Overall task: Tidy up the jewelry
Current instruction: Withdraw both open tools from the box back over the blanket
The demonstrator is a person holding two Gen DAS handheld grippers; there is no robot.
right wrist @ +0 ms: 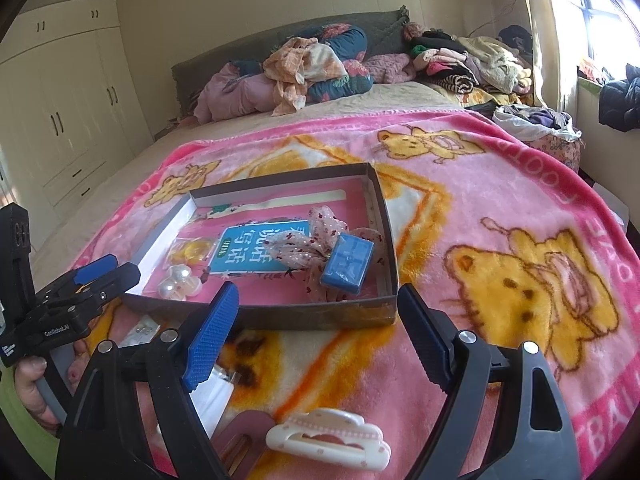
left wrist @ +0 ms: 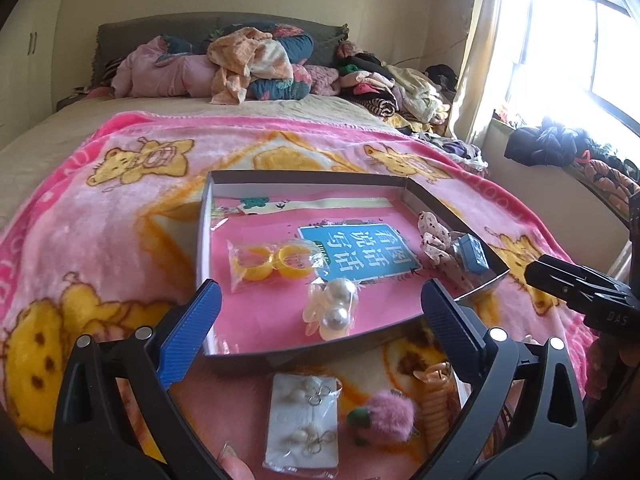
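A shallow cardboard box (left wrist: 304, 350) (right wrist: 320, 316) lies on the pink blanket. Inside are pearl earrings in a clear bag (left wrist: 334, 308) (right wrist: 178, 280), yellow rings in a bag (left wrist: 268, 262), a blue book (left wrist: 360, 252), a floral scrunchie (right wrist: 304, 246) and a small blue box (right wrist: 347, 266). In front of the box lie an earring card (left wrist: 304, 420), a pink pompom (left wrist: 386, 414) and an orange coil tie (left wrist: 436, 404). My left gripper (left wrist: 320, 308) is open and empty, over the box's near edge. My right gripper (right wrist: 320, 320) is open and empty; a cream hair clip (right wrist: 332, 440) lies below it.
The pink cartoon blanket (right wrist: 500, 208) covers the near end of the bed. Piled clothes and pillows (left wrist: 256, 64) sit at the headboard. A window (left wrist: 580, 40) is at the right, wardrobes (right wrist: 60, 112) at the left. The right gripper (left wrist: 580, 292) shows in the left view.
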